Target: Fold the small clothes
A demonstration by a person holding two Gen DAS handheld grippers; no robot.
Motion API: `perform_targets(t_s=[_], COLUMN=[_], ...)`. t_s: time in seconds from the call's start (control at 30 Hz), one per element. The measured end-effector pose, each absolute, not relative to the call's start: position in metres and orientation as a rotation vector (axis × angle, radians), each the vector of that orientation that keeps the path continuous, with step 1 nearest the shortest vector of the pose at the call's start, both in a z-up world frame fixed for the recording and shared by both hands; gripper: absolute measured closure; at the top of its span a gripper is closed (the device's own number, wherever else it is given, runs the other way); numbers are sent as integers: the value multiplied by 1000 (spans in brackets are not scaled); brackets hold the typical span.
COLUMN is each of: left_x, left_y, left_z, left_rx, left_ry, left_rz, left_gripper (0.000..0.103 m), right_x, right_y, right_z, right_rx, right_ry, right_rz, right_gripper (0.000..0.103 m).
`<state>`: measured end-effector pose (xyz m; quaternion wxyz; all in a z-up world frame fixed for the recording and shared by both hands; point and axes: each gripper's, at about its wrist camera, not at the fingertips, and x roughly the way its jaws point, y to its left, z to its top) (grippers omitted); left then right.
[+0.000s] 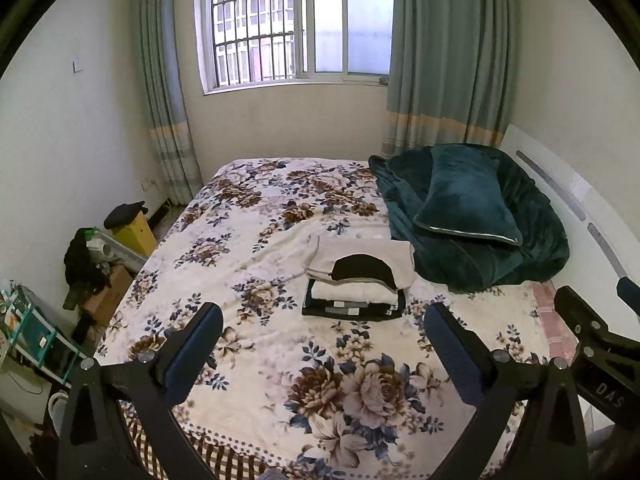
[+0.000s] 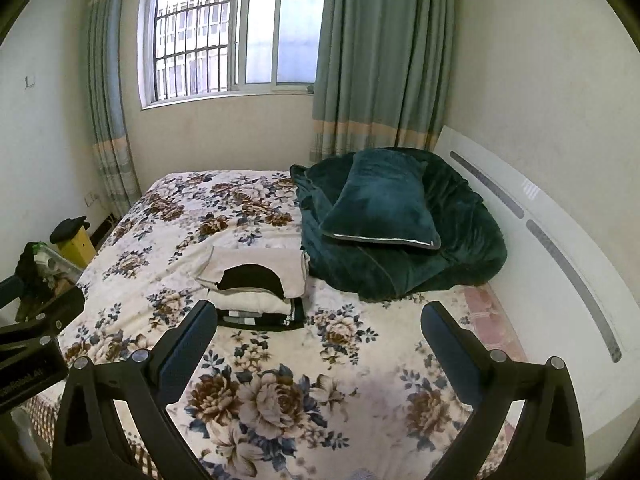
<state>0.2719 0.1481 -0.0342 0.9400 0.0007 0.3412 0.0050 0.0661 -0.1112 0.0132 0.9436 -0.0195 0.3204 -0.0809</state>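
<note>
Left wrist view: the left gripper (image 1: 322,320) hangs above the bed (image 1: 280,360) with its jaws spread wide and nothing between them. A stack (image 1: 358,284) of folded clothes lies on the floral sheet just right of frame centre, a cream piece with a black patch on top. A green blanket (image 1: 480,220) is heaped at right.

Right wrist view: the right gripper (image 2: 320,320) is likewise spread and empty. The stack (image 2: 256,284) sits left of centre, beside the blanket (image 2: 400,232).
</note>
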Motion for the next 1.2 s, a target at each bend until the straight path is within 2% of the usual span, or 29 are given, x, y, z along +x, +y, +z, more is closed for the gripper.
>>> perform_targets(t_s=[1.2], left_x=[256], left_y=[161], left_z=[-27], left_rx=[-6], left_ry=[687], left_rz=[33], left_gripper=[0], right_x=[64], right_y=[-107], right_z=[12], right_rx=[-40], right_ry=[663], right_rz=[-122], right_gripper=[0])
